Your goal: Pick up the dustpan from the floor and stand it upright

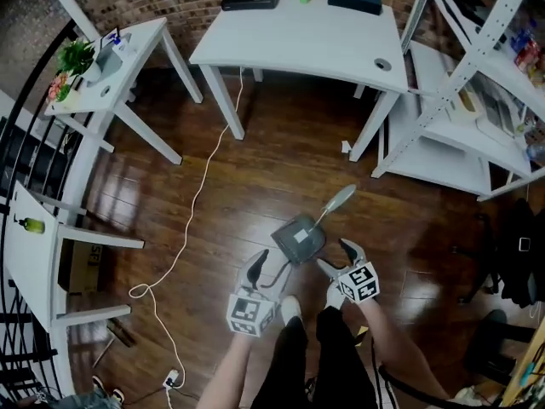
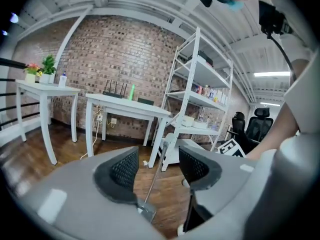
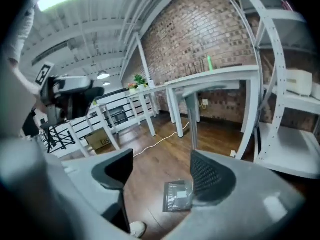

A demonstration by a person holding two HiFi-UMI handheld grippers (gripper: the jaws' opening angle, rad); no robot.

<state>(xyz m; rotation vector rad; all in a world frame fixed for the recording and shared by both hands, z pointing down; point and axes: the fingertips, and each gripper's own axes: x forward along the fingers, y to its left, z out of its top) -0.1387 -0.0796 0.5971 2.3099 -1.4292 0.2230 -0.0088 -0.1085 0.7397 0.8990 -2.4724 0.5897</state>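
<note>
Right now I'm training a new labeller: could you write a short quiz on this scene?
1. True or false: the right gripper grips the dustpan.
2. What runs across the floor left of the dustpan? A) a cable B) a broom C) a hose
3. Fill in: the dustpan stands ___ on the floor.

Key: 1 false, since its jaws are apart and the dustpan lies beyond them; 2 A; 3 upright.
</note>
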